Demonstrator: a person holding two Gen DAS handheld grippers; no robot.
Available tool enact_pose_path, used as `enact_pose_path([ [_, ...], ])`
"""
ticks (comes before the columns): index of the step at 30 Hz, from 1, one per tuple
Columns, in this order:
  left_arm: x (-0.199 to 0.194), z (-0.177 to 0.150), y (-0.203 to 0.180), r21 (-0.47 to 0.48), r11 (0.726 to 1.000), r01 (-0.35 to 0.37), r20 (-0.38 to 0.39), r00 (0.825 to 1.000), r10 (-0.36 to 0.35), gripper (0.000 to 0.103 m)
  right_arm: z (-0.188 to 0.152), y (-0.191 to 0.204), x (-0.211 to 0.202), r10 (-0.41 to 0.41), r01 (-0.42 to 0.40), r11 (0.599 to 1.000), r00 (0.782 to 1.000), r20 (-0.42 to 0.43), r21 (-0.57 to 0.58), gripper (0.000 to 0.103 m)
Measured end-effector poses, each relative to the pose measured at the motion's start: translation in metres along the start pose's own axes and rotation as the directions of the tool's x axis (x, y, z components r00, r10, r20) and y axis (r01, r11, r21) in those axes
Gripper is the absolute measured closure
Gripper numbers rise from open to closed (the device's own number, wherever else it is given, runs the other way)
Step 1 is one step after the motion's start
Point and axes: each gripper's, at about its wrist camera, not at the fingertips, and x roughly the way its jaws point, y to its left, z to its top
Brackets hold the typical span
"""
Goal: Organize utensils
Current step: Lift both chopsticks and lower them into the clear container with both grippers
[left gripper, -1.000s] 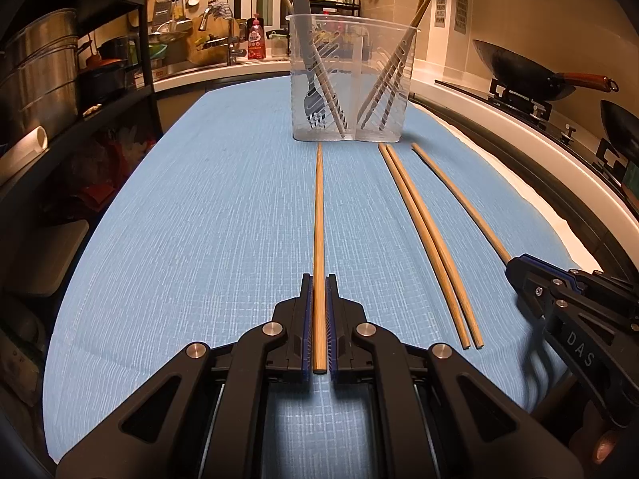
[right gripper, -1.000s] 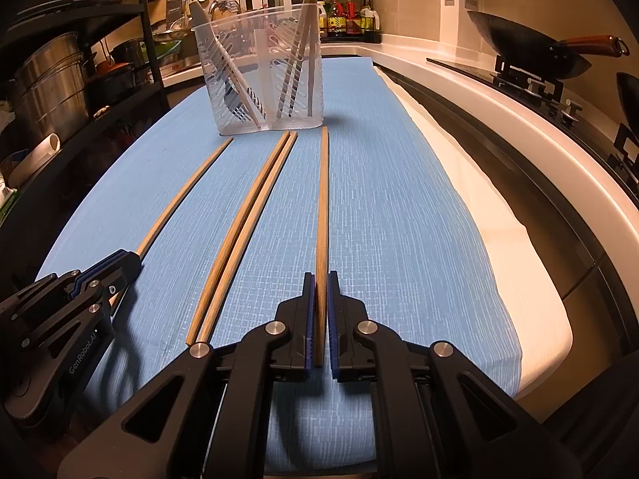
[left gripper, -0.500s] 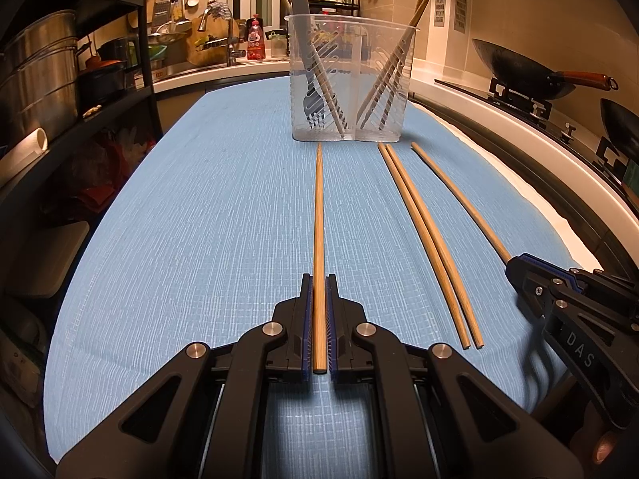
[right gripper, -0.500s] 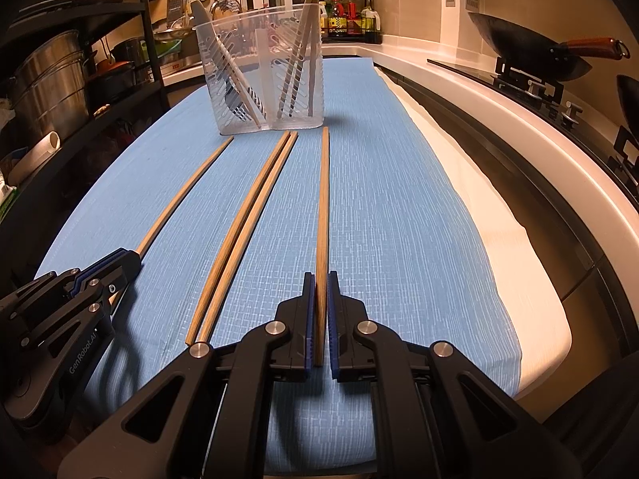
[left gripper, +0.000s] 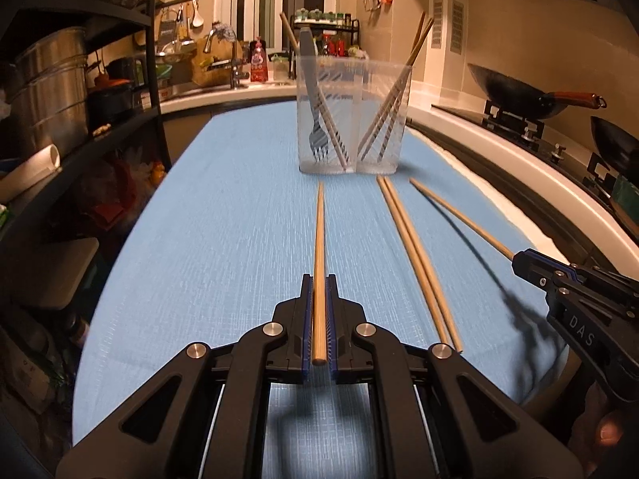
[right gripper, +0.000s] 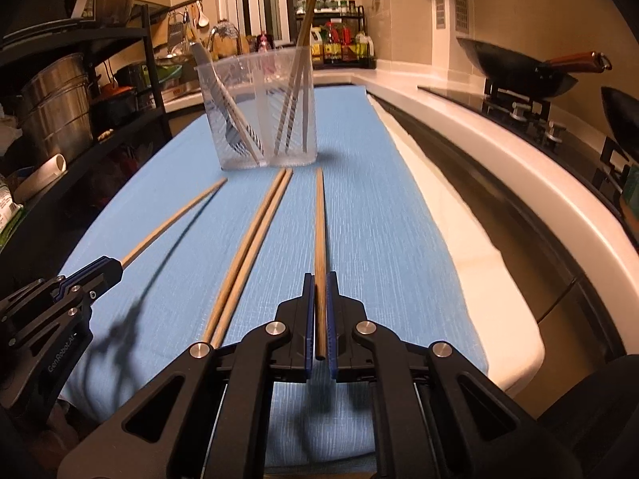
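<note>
Blue cloth (left gripper: pixel 223 239) carries a clear utensil holder (left gripper: pixel 353 115); before it, left gripper (left gripper: pixel 319 279) and right gripper (right gripper: pixel 319 277) each clamp one slender wooden chopstick (left gripper: pixel 319 239) — a loose pair (left gripper: pixel 415 255) lies between.

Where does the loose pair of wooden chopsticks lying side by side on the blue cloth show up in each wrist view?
Left wrist: the pair of wooden chopsticks lies right of centre.
Right wrist: the pair lies left of centre.
Shared landmark: the clear plastic utensil holder beyond their far tips.
</note>
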Motion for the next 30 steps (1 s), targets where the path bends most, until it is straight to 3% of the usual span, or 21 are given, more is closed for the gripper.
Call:
enact_pose_path([
  [15, -0.059, 0.036, 0.002, -0.009, 1.000, 0.025, 0.176, 0.984, -0.023, 0.097, 0.040, 0.003, -0.064, -0.005, 0.018, 0.998, 0.980, 0.201, -0.059, 0.097],
  [30, -0.088, 0.114, 0.020, -0.038, 0.995, 0.096, 0.260, 0.962, -0.083, 0.097, 0.110, 0.012, -0.093, 0.053, -0.031, 0.995, 0.968, 0.247, -0.091, 0.097],
])
